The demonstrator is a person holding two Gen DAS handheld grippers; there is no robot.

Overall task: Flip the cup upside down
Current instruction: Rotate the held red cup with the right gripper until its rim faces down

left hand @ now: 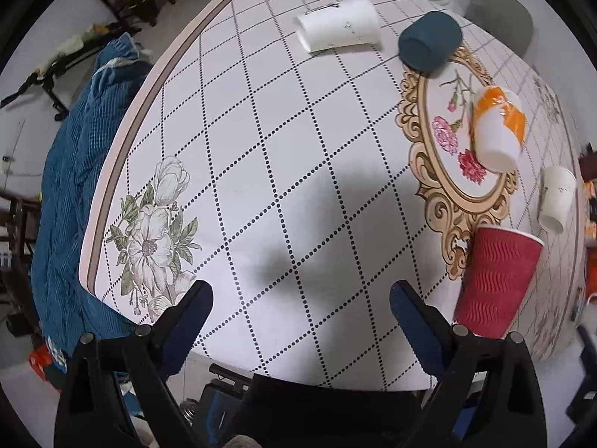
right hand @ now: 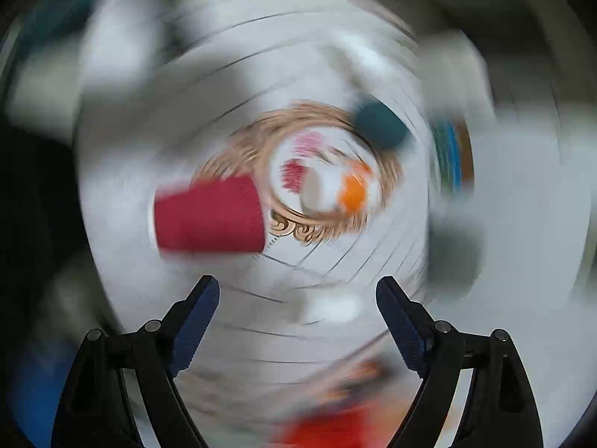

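At the near tip of the gold-scrolled oval medallion (left hand: 414, 112) printed on the checked tablecloth (left hand: 280, 130): red rippled paper cup (left hand: 496, 283), apparently standing mouth-up, wide rim uppermost in the left wrist view, though fisheye leaves that unsure. Sits just beside the right finger of the left gripper (left hand: 300, 291), not touching it.

Left gripper: jaws spread wide, nothing between them, hanging above bare cloth on the side of the medallion nearer the table edge. Right gripper (right hand: 297, 282): likewise spread and empty, pointing toward the medallion; view smeared by a spinning blur, red cup (right hand: 209, 216) readable only as a red shape at the medallion's edge.

Judging progress: seemingly not begun. No grasp on any cup. Remaining: close on the red cup's wall, lift, turn over, set rim-down on the cloth.
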